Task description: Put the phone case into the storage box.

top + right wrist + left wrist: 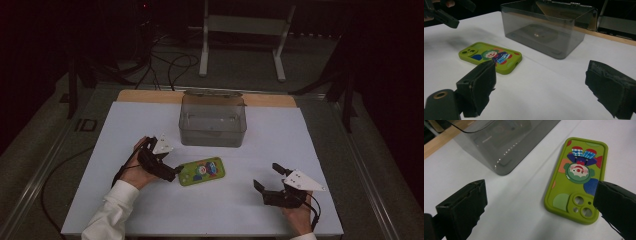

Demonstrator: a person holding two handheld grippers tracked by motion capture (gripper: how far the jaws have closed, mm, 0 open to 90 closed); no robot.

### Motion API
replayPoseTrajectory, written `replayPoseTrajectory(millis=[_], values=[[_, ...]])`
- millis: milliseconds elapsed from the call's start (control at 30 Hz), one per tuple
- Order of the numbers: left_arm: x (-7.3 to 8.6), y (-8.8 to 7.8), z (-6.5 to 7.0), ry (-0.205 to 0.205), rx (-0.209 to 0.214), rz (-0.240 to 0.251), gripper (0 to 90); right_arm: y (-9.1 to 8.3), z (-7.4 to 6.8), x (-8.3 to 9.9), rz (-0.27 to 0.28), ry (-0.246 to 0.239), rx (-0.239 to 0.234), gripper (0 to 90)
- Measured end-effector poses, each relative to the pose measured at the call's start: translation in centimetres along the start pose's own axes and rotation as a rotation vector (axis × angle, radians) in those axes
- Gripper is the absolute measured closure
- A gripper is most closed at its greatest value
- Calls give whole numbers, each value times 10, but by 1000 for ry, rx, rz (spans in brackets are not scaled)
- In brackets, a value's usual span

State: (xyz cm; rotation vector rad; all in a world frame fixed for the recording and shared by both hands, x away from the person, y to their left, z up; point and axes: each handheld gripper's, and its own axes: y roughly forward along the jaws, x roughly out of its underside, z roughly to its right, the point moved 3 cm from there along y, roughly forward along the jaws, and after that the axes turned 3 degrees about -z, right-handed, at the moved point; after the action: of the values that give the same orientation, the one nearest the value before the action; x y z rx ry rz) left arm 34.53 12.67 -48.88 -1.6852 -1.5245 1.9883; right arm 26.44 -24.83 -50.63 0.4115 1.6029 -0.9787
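From the high view I see my left gripper [176, 170] right at the camera end of the green phone case [202, 171], which lies flat on the white table sheet [125, 125] in front of the clear plastic box [213, 121]. My right gripper [267, 177] sits well apart from the case, lower right, with its 2 jaws spread and nothing between them.

In the left gripper view my 2 jaws stand wide apart. The phone case [576, 180] lies back up, clown print showing, and the right-hand jaw overlaps its edge near the camera cutouts; I cannot tell whether it touches. The box [506, 147] stands just beyond, upper left.

In the right gripper view my jaws are again spread over bare sheet. The phone case [490, 57] lies ahead to the left, near the box [549, 27] but apart from it, and my left gripper [447, 18] hangs at the top left corner.
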Motion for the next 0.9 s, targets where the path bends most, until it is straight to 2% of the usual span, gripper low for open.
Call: replayPoseTrajectory(millis=[233,533,567,900], values=[[-2,13,-1,-13,35,-27,0,0,0,0,-2,-1,2,98],[-3,29,3,1,83,-88,0,0,0,0,-3,-2,3,98],[-3,31,3,1,100,-93,0,0,0,0,-3,-3,3,98],[-5,44,9,13,149,-132,0,1,0,0,-7,-5,3,98]])
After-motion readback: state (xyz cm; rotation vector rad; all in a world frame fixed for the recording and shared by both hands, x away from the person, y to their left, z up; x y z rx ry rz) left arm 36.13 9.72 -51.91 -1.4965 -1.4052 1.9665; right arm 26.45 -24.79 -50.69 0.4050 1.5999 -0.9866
